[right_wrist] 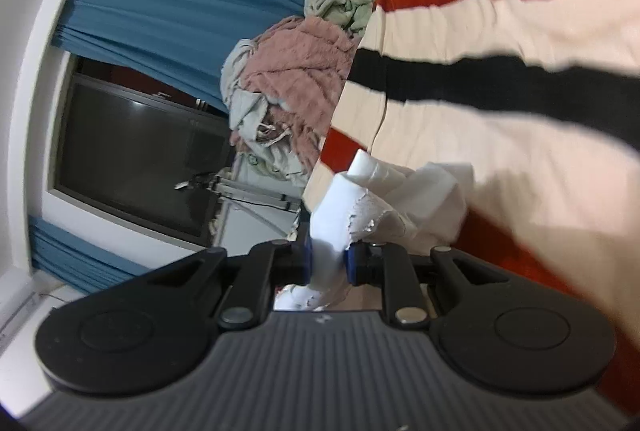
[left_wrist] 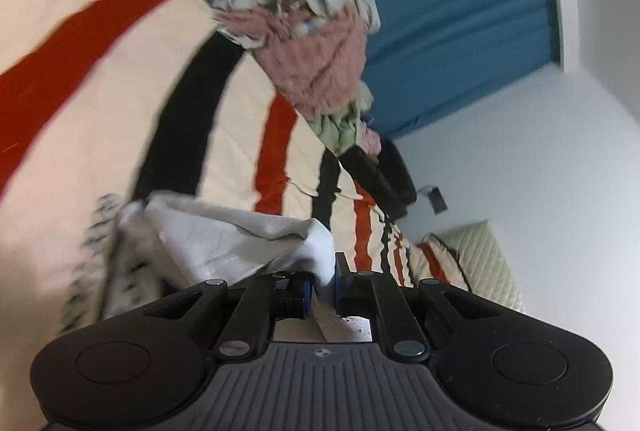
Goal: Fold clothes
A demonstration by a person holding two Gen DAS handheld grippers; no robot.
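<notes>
A white garment [left_wrist: 224,235] with a dark print on one side hangs over a striped bed cover [left_wrist: 120,79]. My left gripper [left_wrist: 322,281] is shut on a bunched white edge of it, the cloth pinched between the blue pads. In the right wrist view the same white garment [right_wrist: 400,191] is crumpled in front of my right gripper [right_wrist: 328,261], which is shut on a thick fold of it. Both views are tilted sideways and blurred. The rest of the garment is hidden below the grippers.
A heap of clothes [left_wrist: 316,43], pink, green and grey, lies at the far edge of the bed; the same heap [right_wrist: 288,87] shows in the right wrist view. Behind it hang blue curtains [left_wrist: 460,11] and a dark window [right_wrist: 136,151]. A pale pillow [left_wrist: 480,263] lies by the wall.
</notes>
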